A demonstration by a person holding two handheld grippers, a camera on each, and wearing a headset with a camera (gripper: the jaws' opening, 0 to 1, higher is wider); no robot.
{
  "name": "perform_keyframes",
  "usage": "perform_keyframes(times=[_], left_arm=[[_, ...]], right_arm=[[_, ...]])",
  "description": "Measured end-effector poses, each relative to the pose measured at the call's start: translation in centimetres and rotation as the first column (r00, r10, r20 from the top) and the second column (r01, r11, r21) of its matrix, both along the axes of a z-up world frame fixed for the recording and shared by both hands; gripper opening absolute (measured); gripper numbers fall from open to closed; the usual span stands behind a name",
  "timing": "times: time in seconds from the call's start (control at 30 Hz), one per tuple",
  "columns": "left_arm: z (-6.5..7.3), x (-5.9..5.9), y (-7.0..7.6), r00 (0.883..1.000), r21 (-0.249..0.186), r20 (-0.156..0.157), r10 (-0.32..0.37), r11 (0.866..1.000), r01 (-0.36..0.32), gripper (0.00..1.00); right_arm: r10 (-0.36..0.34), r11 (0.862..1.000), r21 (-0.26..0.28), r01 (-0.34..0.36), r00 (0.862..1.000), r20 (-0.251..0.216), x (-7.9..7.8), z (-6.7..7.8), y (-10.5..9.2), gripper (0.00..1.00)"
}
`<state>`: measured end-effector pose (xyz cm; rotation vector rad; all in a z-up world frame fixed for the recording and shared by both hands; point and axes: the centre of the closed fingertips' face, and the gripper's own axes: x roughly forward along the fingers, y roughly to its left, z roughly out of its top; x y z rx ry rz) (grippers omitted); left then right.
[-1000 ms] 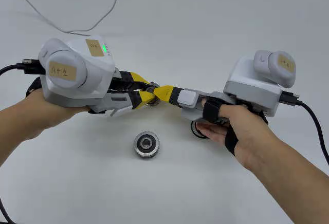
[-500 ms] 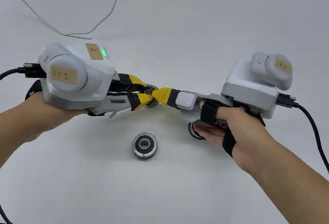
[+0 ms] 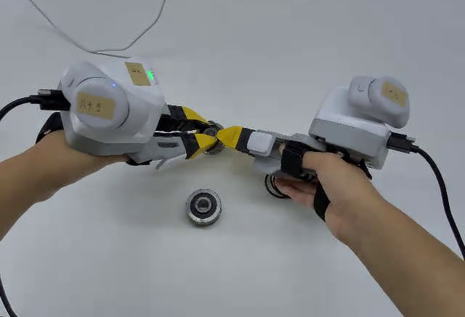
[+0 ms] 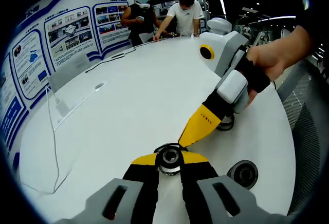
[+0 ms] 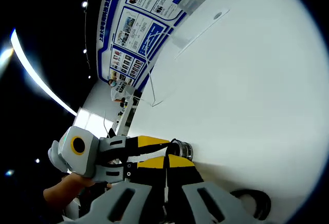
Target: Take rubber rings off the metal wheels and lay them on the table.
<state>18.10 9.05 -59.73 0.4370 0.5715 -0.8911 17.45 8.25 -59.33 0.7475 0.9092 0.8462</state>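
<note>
Nothing moved: right gripper (image 3: 227, 137) pinches black rubber ring (image 4: 163, 146) on wheel (image 4: 170, 160).

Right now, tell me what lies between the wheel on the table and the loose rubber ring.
Nothing: in the head view, bare table separates the wheel from the rubber ring.

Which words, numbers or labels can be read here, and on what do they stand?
None reads for sure.
Tan labels on the left gripper: handwriting, blurred.
Tan label on the right gripper: blurred.
Black print on the right gripper's yellow jaw: too small.
Wall posters: too small.
</note>
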Motion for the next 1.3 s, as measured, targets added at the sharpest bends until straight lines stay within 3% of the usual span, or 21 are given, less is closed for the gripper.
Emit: perform_keyframes(times=[0.17,0.4,0.63,0.73,0.83,0.93,1.0,1.3], left_arm=[[0.2,-0.1,0.3,1.000,0.029,0.004,-0.011,1.000,0.011,0.21],[0.6,-0.4,1.3,1.000,0.025,0.008,0.012,1.000,-0.012,0.26],[1.2,-0.2,2.4,0.998,0.003,0.014,0.058,0.998,-0.058,0.27],[1.4,-0.2,2.9,0.996,-0.006,0.017,0.089,0.996,-0.089,0.28],[2.2,-0.3,3.3,0.991,-0.052,0.019,0.129,0.990,-0.128,0.31],[2.5,-0.3,3.9,0.988,-0.058,0.026,0.150,0.987,-0.148,0.34],[2.8,-0.2,4.3,0.985,-0.056,0.043,0.168,0.985,-0.166,0.36],[3.5,-0.5,4.7,0.976,-0.083,0.053,0.209,0.975,-0.204,0.46]], right_arm=[[-0.002,1.000,0.000,0.002,1.000,-0.002,0.0,-0.1,0.2,0.01],[-0.003,1.000,-0.006,0.003,1.000,0.006,0.2,-0.1,0.4,0.01],[0.003,1.000,-0.006,-0.003,1.000,0.000,0.2,-0.1,0.8,0.01],[0.012,1.000,0.012,-0.012,1.000,-0.008,0.0,0.1,1.2,0.01],[0.014,0.999,0.044,-0.014,1.000,-0.009,-0.1,0.7,1.9,0.01],[0.014,0.998,0.061,-0.014,1.000,-0.008,-0.3,1.4,2.0,0.01],[0.009,0.998,0.070,-0.009,1.000,-0.005,-0.3,2.0,1.7,0.01],[-0.031,0.996,0.081,0.030,1.000,0.006,0.5,3.4,-1.1,0.01]])
